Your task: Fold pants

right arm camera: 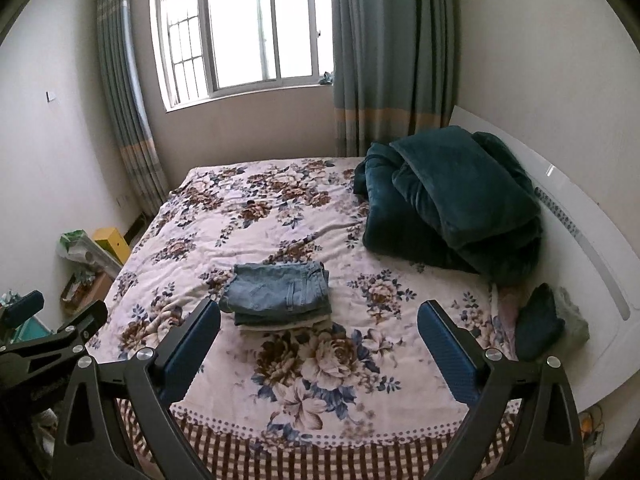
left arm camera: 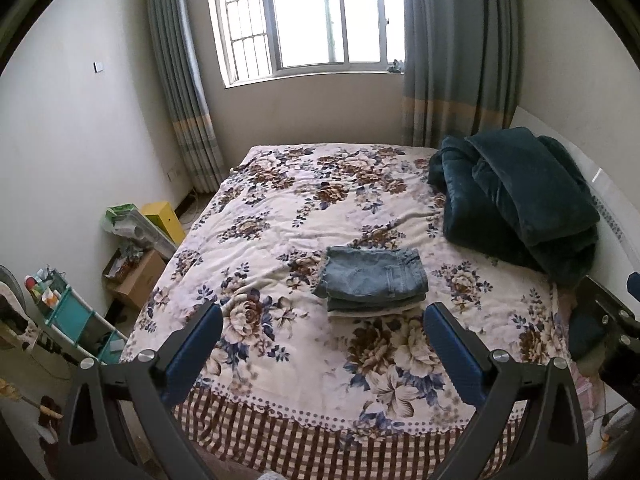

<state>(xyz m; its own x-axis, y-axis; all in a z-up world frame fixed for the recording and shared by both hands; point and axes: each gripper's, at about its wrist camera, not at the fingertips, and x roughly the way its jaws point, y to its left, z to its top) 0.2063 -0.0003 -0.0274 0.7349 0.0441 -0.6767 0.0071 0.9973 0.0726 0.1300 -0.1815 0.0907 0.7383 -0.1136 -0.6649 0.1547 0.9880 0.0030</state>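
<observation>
1. Evidently the folding step is finished or nearly so: the pants (left arm camera: pixel 372 280), blue denim, lie as a compact rectangular stack of several layers on the bed (left arm camera: pixel 280 216), near its middle and toward the foot edge. A paler layer shows at the bottom of the stack; whether it is part of the pants or a separate cloth cannot be told.
2. Left hand-held gripper (left arm camera: pixel 323 320): jaws spread wide, holding nothing, raised above the bed and short of the stack.
3. Right hand-held gripper (right arm camera: pixel 319 320): likewise wide and empty, apart from the pants, which sit just beyond its left finger in its own view.
4. Judgement on the next move: little remains. If anything, a light press to flatten the top layer or square the edges, approached from above with no drag, since a sideways pull would likely slide the layers apart.
5. Edges and room: the floral bedspread around the stack is bare on all sides. A dark green blanket (left arm camera: pixel 516 200) is heaped at the right, against the headboard (right arm camera: pixel 580 248), well apart from the pants. The checked foot edge of the bed lies directly under both grippers; boxes (left arm camera: pixel 140 272) and a shelf (left arm camera: pixel 76 320) crowd the floor to the left.
</observation>
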